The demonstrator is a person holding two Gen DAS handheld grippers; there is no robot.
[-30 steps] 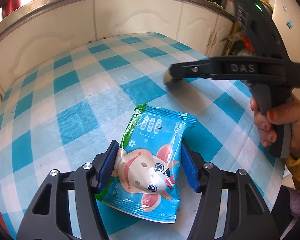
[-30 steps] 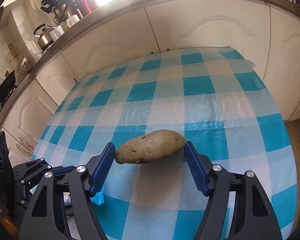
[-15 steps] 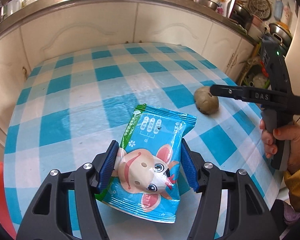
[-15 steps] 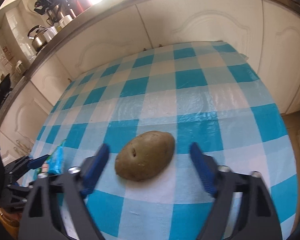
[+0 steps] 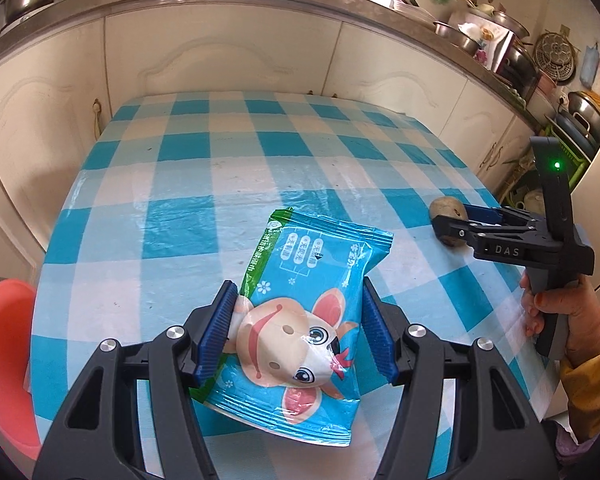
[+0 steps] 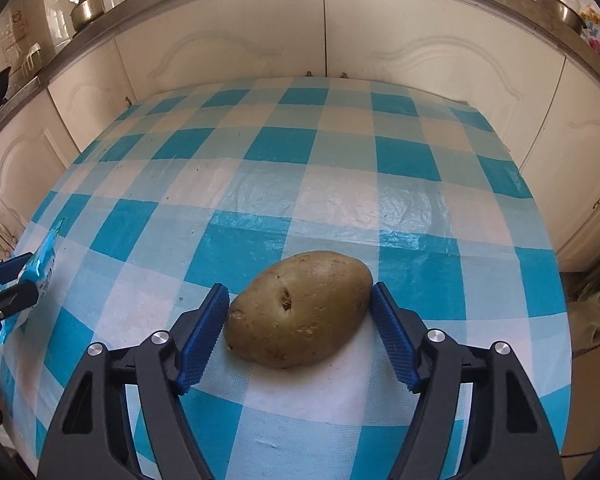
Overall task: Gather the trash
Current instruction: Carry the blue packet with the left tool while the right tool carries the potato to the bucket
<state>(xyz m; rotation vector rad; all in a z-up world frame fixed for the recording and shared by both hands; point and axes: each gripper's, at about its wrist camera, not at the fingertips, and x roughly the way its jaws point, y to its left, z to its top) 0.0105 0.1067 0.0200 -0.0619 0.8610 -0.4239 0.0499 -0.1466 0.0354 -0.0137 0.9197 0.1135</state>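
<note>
Wet-wipe packet pinched in your left hand-held gripper [image 5: 296, 336]; potato between the spread pads of your right.

Your left pads clamp the blue wet-wipe packet [image 5: 304, 312] at lower centre of the left view, above the checked worktop [image 5: 220, 168]. Your right hand-held gripper [image 6: 300, 332] sits spread around the potato [image 6: 300, 310], which rests on the worktop at lower centre; whether its pads touch it, you cannot tell.

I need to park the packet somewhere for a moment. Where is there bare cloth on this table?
The checked tablecloth is bare from the wet-wipes packet to the far edge by the cabinets. A narrower strip lies between the packet and the potato. The near right is crowded: the right gripper flanks the potato.
</note>
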